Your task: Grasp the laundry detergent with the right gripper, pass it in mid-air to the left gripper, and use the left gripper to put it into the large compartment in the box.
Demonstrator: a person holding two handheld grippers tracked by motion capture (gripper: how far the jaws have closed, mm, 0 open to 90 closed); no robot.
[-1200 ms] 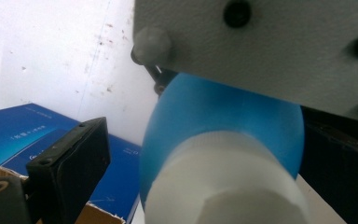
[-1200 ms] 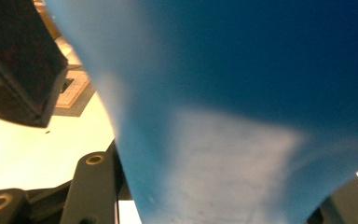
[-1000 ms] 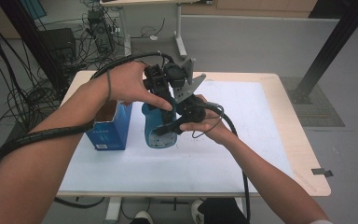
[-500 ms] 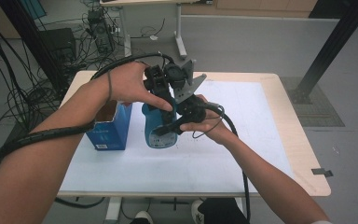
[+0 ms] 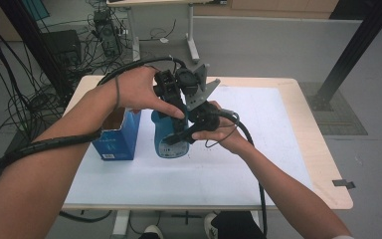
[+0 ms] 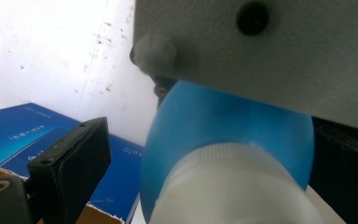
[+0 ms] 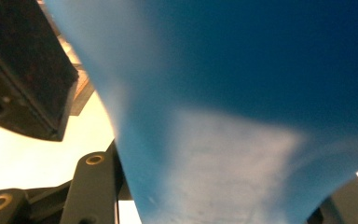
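Cap work on the blue bottle is in progress, nothing has changed.
The left tool [image 5: 171, 92] is at the white cap [image 6: 233, 186], grip unclear; the right tool [image 5: 191, 132] is clamped on the blue bottle [image 5: 165, 142], upright on the surface [image 5: 258, 149] beside the blue box [image 5: 117, 142]; the cap is not off, and both hands are as before.

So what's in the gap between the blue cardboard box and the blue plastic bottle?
Nothing: in the high view, bare white table mat shows between the blue cardboard box and the blue plastic bottle.
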